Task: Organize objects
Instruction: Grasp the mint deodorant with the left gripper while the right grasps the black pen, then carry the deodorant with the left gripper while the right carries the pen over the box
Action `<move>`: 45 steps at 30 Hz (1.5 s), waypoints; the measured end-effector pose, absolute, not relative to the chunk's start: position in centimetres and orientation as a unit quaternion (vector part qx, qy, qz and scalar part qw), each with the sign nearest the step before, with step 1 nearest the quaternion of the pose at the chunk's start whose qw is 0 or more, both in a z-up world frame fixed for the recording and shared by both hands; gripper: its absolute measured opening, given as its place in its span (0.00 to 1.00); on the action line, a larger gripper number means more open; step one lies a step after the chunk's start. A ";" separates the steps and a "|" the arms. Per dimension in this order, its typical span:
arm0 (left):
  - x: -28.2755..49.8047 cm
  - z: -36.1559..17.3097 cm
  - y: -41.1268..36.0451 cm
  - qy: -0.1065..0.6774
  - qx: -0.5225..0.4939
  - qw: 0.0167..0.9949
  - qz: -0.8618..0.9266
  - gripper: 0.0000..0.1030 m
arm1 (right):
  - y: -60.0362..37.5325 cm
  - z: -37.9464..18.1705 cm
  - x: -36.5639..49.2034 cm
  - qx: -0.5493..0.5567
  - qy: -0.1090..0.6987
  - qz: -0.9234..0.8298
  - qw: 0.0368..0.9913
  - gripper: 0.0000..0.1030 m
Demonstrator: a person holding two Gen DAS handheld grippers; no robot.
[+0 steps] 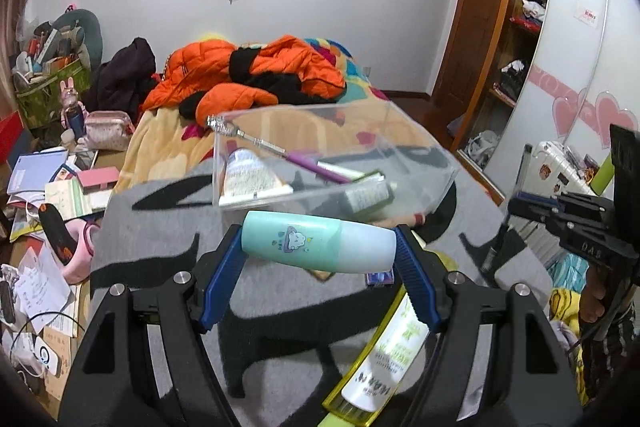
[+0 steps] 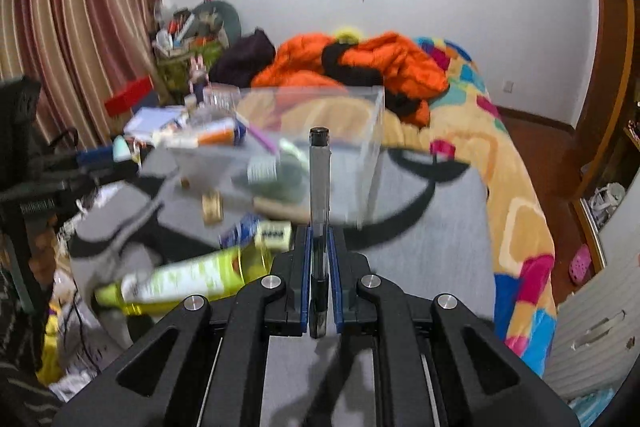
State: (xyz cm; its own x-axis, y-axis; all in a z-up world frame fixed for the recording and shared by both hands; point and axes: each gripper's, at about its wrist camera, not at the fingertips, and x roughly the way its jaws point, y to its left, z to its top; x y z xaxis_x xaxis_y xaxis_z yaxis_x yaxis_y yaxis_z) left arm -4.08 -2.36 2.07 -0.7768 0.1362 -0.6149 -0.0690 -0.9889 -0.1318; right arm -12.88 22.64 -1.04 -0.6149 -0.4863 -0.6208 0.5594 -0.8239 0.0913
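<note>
Landmark: clear box [image 1: 400,147], open-topped, on a grey blanket [image 1: 160,227] with black markings, spread over the bed.
Left gripper [image 1: 320,247]: clenched on a teal bottle [image 1: 316,245]; blue pads press on both of its ends.
Teal bottle: held crosswise, just in front of the box's near wall, off the blanket; pale cap end toward the right finger, cloud print on its side.
Right gripper [image 2: 320,259]: clenched on a pen [image 2: 319,187]; fingers nearly together with the barrel between them.
Pen: clear barrel, black tip, pointing away from the camera toward the box's near wall, held above the blanket.
Box contents: white tube [image 1: 248,179] at the left; purple-handled tool [image 1: 280,151] leaning across it with its metal head over the left wall; dark green tube [image 1: 364,191] toward the front.
In front of box, on blanket: yellow-green tube [image 1: 380,359], lying under the left gripper; small purple packet [image 1: 380,277] beside the right finger.
Beyond box: orange jacket [image 1: 248,75] heaped on a patterned quilt [image 2: 516,211].
Left of box, off the bed: papers, books, a pink pouch [image 1: 108,131].
Right-wrist view: blurred on the left side; small items there cannot be told.
</note>
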 end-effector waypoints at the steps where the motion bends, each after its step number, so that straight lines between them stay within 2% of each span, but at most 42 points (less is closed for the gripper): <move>1: -4.3 2.3 -2.3 -0.051 -0.327 0.053 0.942 0.71 | 22.5 -0.4 -13.2 0.320 0.052 -0.900 0.292 0.08; 18: -8.0 4.6 -2.7 -0.051 -0.294 0.034 0.954 0.71 | 19.0 4.2 -17.3 0.258 0.034 -0.916 0.304 0.08; 28: -10.6 4.1 -2.3 -0.024 -0.301 0.020 0.953 0.71 | 17.2 3.6 -20.4 0.271 0.051 -0.915 0.295 0.08; 45: -16.0 0.5 -2.8 -0.063 -0.354 0.028 0.933 0.71 | 14.7 0.2 -23.8 0.304 0.133 -0.910 0.248 0.08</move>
